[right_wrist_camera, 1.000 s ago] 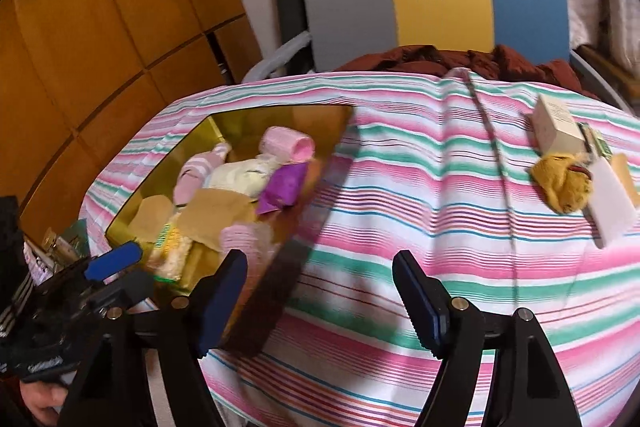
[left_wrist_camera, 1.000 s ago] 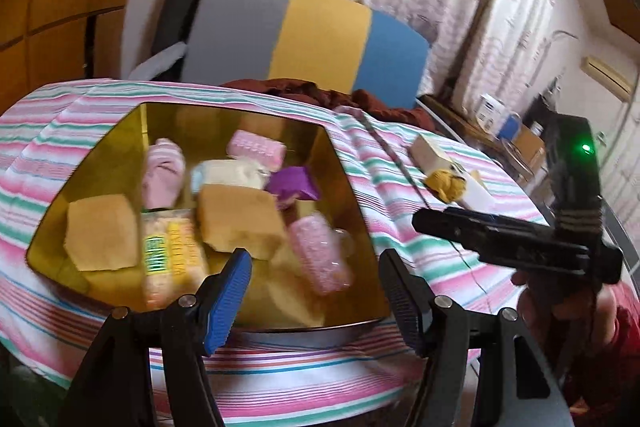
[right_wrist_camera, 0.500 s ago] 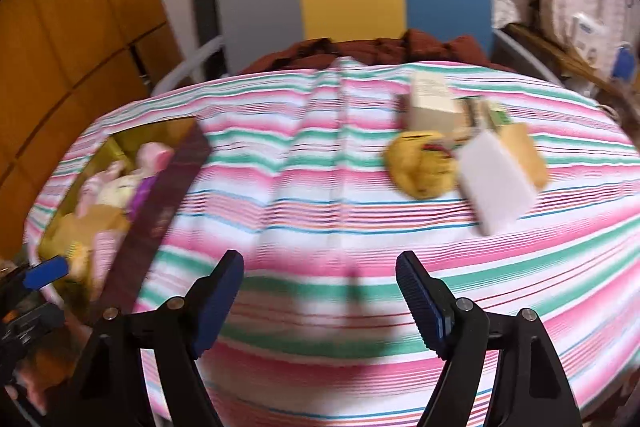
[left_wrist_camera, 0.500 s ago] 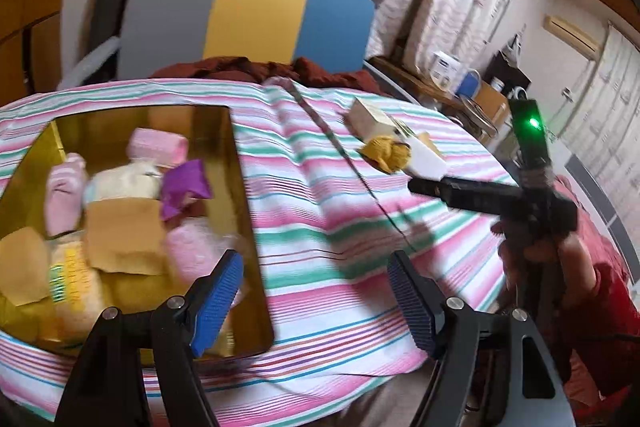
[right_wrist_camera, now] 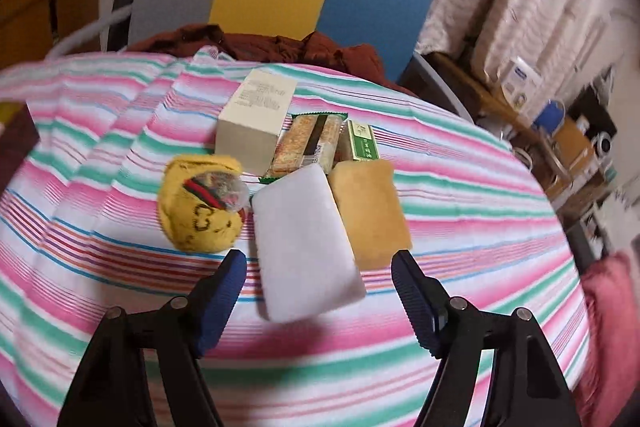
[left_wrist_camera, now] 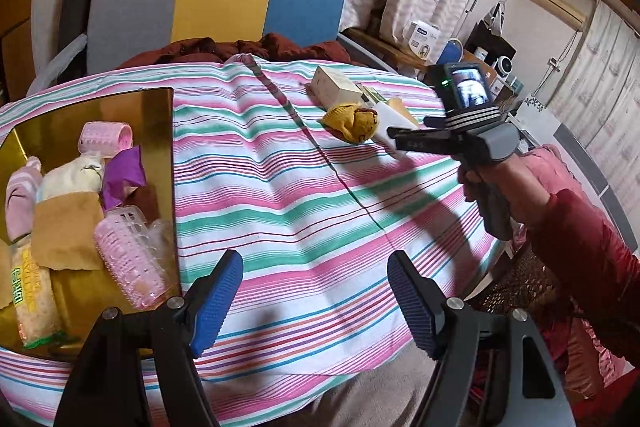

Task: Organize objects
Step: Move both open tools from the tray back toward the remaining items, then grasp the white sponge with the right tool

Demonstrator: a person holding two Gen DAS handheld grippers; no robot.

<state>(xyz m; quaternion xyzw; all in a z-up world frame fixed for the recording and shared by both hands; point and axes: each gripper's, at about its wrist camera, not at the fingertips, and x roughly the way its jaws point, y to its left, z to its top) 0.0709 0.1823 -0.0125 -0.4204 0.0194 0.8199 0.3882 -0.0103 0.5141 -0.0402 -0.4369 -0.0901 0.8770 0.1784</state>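
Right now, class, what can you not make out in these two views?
- Gold box: left wrist view, frame edge cuts its left side.
- Cream box label: right wrist view, print blurred.
- Green packet: right wrist view, tan sponge hides its near end.

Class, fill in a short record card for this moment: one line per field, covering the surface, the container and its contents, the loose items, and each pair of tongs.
Surface: striped tablecloth
Container: gold tray, holding pink hair rollers, cloths and a snack pack
Loose items: white sponge, tan sponge, yellow pouch, cream box, snack bars
Left tongs: open, empty, over the cloth beside the tray
Right tongs: open, empty, either side of the white sponge's near end
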